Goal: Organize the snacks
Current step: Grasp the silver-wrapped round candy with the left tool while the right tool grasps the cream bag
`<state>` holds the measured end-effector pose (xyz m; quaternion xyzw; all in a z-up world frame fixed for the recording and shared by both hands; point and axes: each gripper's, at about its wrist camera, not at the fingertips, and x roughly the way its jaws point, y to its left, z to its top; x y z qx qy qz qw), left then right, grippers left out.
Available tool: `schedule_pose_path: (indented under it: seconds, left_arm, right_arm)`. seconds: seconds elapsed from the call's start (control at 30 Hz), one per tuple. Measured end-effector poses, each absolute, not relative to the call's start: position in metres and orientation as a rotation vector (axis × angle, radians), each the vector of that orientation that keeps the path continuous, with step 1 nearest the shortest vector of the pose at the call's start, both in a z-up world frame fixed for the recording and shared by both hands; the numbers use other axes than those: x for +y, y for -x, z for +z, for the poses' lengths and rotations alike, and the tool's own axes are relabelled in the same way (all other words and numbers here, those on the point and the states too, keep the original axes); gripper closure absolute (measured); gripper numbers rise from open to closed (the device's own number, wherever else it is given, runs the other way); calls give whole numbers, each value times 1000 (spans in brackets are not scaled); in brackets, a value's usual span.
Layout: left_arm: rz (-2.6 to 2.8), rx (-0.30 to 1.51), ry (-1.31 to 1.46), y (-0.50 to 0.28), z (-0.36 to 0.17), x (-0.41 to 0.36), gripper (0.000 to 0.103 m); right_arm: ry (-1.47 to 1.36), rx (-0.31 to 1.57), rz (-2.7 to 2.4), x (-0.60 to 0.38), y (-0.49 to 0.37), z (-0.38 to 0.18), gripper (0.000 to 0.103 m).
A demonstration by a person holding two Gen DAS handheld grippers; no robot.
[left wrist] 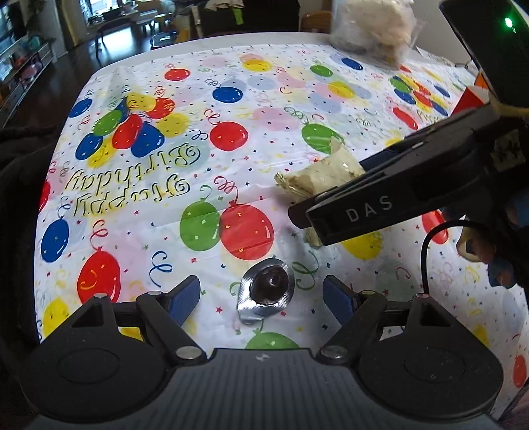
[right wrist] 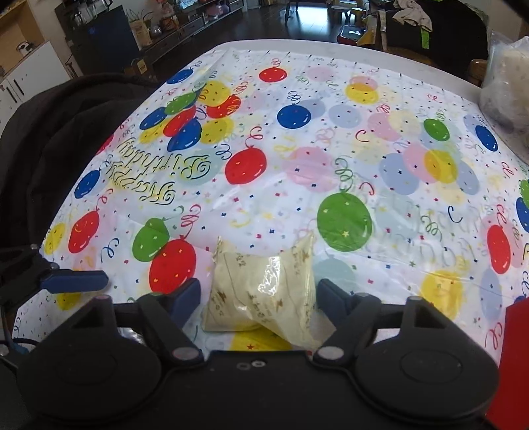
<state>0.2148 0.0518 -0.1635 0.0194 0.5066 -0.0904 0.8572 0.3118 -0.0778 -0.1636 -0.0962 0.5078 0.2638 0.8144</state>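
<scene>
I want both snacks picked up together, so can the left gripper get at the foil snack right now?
Probably yes. The left gripper is open with the foil snack lying between its fingers, nothing covering it. The right gripper is busy at the cream packet, off to the side.

Home: birthday tablecloth (right wrist: 297,158), living-room shelves (right wrist: 185,20).

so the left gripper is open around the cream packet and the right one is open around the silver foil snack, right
Not quite: the two are swapped. In the left wrist view the left gripper stands open around the silver foil snack, and in the right wrist view the right gripper stands open around the cream packet. Both snacks lie on the balloon tablecloth, pads not pressing either one.
</scene>
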Motion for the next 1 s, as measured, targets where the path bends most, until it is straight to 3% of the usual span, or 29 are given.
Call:
schedule_pose_path:
  seconds: [0.1, 0.23, 0.4, 1.0]
  left_arm:
    - [-204, 1068, -61, -217, -167, 50, 38]
    - [-219, 1041, -121, -214, -167, 45, 46]
    - [-243, 1024, -145, -210, -165, 39, 68]
    - [-179, 1029, -36, -199, -151, 38, 70]
  right_arm:
    - [220, 1071, 563, -76, -312, -164, 33]
    - [236, 1057, 577, -75, -311, -162, 41]
    - [249, 1046, 592, -75, -307, -161, 47]
    - [179, 1004, 610, -116, -275, -126, 49]
